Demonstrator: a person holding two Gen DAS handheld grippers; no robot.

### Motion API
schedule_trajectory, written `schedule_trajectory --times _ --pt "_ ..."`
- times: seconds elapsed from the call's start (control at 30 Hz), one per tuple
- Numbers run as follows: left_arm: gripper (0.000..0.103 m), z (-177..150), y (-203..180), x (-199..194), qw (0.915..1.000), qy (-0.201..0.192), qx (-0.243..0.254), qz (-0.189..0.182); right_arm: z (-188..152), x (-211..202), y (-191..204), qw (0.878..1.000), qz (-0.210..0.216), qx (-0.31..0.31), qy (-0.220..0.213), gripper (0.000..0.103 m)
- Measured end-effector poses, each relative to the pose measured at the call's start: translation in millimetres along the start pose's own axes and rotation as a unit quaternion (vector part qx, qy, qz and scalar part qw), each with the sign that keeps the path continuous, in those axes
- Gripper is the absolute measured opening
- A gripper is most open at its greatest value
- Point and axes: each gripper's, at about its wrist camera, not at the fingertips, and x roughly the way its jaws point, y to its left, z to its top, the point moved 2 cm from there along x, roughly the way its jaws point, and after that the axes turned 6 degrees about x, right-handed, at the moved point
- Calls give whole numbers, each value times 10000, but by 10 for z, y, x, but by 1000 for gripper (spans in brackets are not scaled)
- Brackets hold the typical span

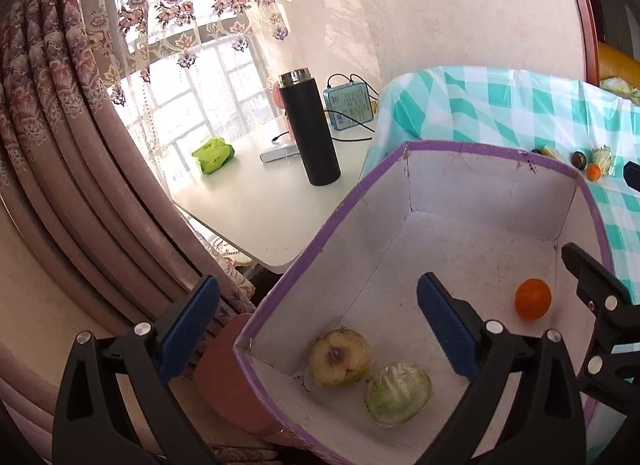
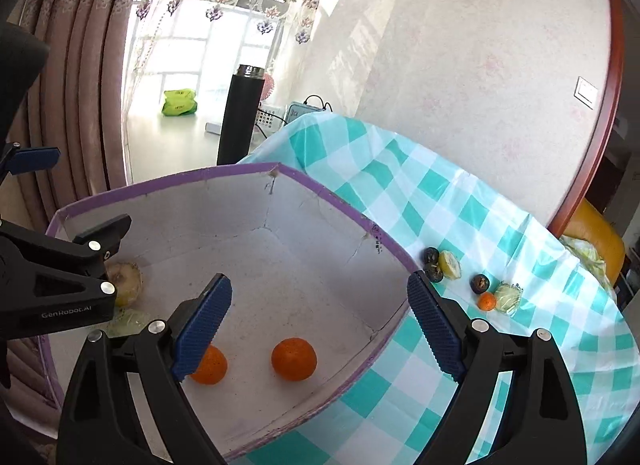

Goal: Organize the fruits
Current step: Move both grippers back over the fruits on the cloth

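A white box with a purple rim lies on the checked tablecloth. Inside lie a halved yellowish fruit, a pale green wrapped fruit and two oranges; one orange shows in the left wrist view. More fruits lie on the cloth: dark ones, a yellow slice, a small orange and a green wrapped one. My left gripper is open over the box's left edge. My right gripper is open above the oranges.
A white side table beyond the box holds a black thermos, a green packet, a teal device with cables. Heavy curtains hang at left. A yellow chair stands at right.
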Motion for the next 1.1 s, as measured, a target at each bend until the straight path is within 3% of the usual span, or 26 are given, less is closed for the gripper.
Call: schedule_trajectory --times 0.13,0.33,0.53,0.6,0.7,0.8,0.97,1.1 --pt "100 235 -299 -558 9928 -1112 -80 -442 -107 -131 -505 9968 -72 733 -316 86" --pt "101 339 -1289 -1242 9613 -2516 659 -903 -510 -108 -1288 9851 -327 1679 -204 89" --pt "101 236 -2275 -1352 9303 -2829 1312 -1931 -991 -92 -1884 9726 -782 2190 -44 90" --pt "101 230 -2528 -1186 9306 -2518 1342 -2294 -1147 -66 -2100 9661 -973 2390 69 92" --pt "101 257 -2760 -869 9353 -1729 1082 -2890 -1393 -19 -2410 9563 -1354 2581 241 92" --pt "101 276 -2959 -533 9377 -1162 809 -3173 -1625 63 -2697 9442 -1623 2825 488 92" --pt "101 252 -3470 94 9465 -296 737 -3128 -1892 133 -3090 9176 -1569 3576 745 92" --pt "101 310 -3668 470 9513 216 403 -3048 -1938 196 -3174 9106 -1539 3725 910 92"
